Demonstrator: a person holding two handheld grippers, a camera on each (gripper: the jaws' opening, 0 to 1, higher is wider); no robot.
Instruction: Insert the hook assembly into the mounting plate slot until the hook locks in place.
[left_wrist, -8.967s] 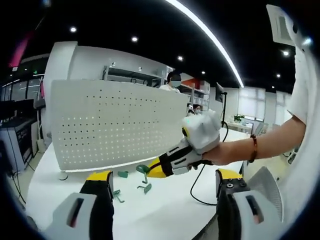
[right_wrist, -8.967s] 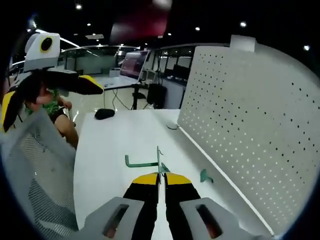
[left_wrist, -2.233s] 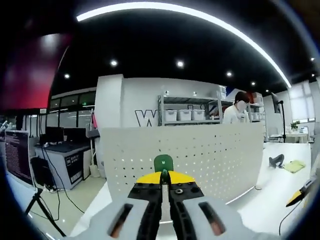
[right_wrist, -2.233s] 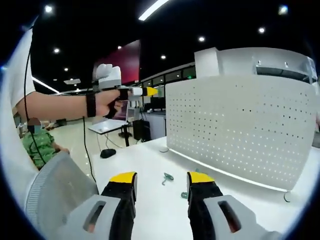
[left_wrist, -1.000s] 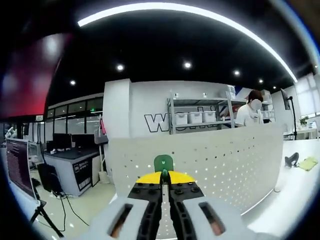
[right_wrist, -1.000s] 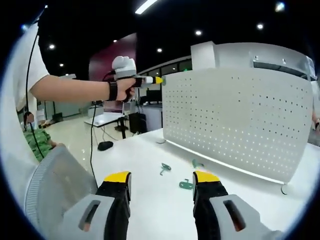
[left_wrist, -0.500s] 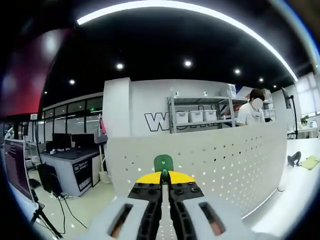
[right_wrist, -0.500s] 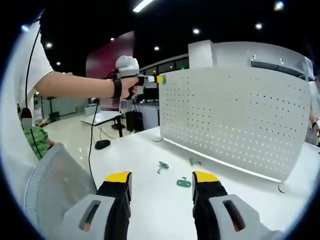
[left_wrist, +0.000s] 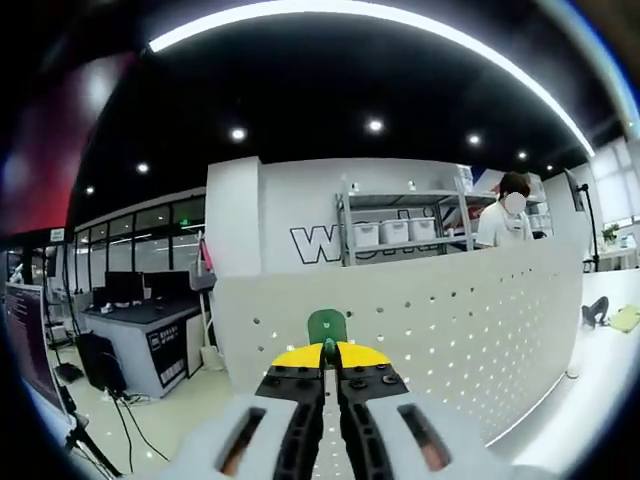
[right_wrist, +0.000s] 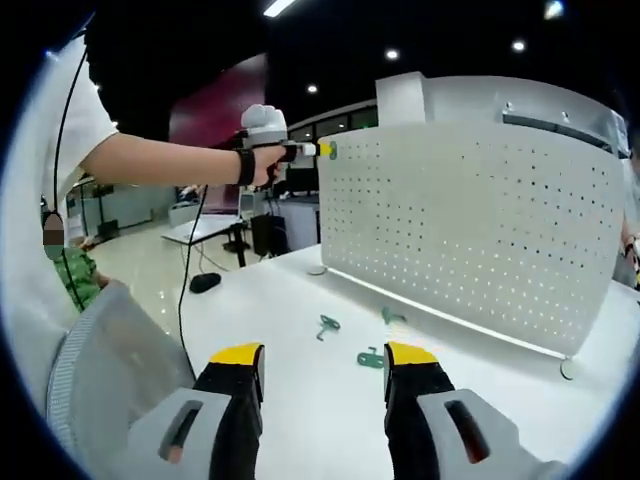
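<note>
Left tongs (left_wrist: 323, 352) pressed together on a green hook (left_wrist: 326, 325); its rounded tab sticks up just past the yellow tips, w/ the white perforated mounting plate (left_wrist: 450, 330) right behind it in the left gripper view; can't tell whether hook touches the plate there. In the right gripper view the same left tongs (right_wrist: 322, 150) sit at the plate's upper left corner, held out by a person's hand (right_wrist: 262, 140) w/ a dark wristband, the green bit at the tip right against the plate edge (right_wrist: 470, 220); contact too small to judge.

Right tongs (right_wrist: 324, 362) spread wide, nothing btwn them, low over the white desk (right_wrist: 270, 300); three spare green hooks lie on the desk in front of the plate: one (right_wrist: 327, 325) nearer the left, one (right_wrist: 392, 316) close to the plate's base, one (right_wrist: 371, 357) just beside the right tongs' yellow tip.

Plate stands upright along the desk's far side. Beyond it in the left gripper view: shelving w/ white bins (left_wrist: 395, 232) and a person (left_wrist: 503, 215) standing behind the plate's top edge; black mouse (right_wrist: 205, 282) at the desk's far left end.
</note>
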